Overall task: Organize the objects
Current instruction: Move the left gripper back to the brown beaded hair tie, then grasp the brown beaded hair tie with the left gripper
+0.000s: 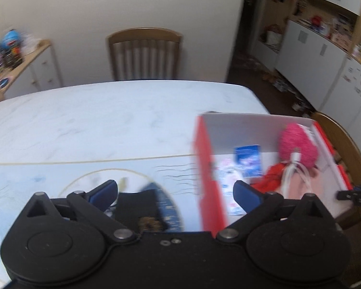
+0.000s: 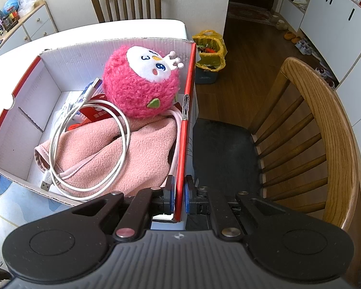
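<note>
A red-and-white cardboard box [image 2: 72, 57] stands open at the table's right end. Inside lie a pink plush toy [image 2: 139, 82], a coiled white USB cable [image 2: 89, 149], a pink fleece cloth [image 2: 122, 154] and a red packet [image 2: 98, 115]. My right gripper [image 2: 179, 196] is shut on the box's red right wall near its front corner. In the left wrist view the box [image 1: 204, 163] sits to the right, with the plush [image 1: 297, 144] and a blue card [image 1: 249, 160] inside. My left gripper [image 1: 175, 190] is open wide above the table, straddling the box's left wall. A blurred black item [image 1: 142, 207] lies below it.
The pale marbled table [image 1: 96, 120] has a printed mat near me. One wooden chair [image 2: 325, 125] with a black seat stands right beside the box, and another [image 1: 144, 53] stands at the far side. A yellow bag [image 2: 210, 50] sits on the floor. A low cabinet [image 2: 31, 24] stands at the back left.
</note>
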The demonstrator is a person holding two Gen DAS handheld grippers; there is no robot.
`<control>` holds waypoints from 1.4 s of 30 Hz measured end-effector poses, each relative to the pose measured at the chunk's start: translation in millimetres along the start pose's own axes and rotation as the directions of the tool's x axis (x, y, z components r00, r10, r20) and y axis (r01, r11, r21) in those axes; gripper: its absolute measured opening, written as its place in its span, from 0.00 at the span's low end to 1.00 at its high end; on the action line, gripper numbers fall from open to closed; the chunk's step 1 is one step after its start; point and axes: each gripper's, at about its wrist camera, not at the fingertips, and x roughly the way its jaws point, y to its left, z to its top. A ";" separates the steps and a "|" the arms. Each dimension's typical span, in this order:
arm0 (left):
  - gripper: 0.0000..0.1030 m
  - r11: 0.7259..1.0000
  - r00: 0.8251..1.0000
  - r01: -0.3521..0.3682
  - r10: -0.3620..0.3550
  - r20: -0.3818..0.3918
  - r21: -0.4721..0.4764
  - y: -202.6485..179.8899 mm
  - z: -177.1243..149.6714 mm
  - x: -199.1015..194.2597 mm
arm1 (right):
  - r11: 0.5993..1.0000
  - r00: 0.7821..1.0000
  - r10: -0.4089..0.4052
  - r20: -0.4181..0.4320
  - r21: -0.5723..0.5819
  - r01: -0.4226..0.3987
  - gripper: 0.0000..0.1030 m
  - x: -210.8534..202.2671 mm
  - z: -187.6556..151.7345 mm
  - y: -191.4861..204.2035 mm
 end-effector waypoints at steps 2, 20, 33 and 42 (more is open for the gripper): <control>0.99 0.999 0.999 -0.044 0.044 -0.002 -0.022 16.1 -0.8 0.5 | 1.000 1.000 -0.001 -0.002 0.000 0.001 0.07 -0.1 0.4 0.2; 0.99 0.992 0.990 -0.106 0.112 -0.089 0.068 53.7 -50.2 45.1 | 1.000 1.000 -0.021 -0.012 -0.011 0.021 0.08 0.1 1.3 3.9; 0.85 0.982 0.990 -0.007 0.033 -0.136 0.188 35.6 -81.5 79.3 | 0.999 0.999 -0.032 -0.023 -0.017 0.032 0.08 2.6 0.5 6.0; 0.63 0.983 0.990 -0.013 0.038 -0.137 0.185 38.0 -83.1 81.8 | 0.999 0.999 -0.032 -0.024 -0.016 0.032 0.08 2.9 0.3 5.3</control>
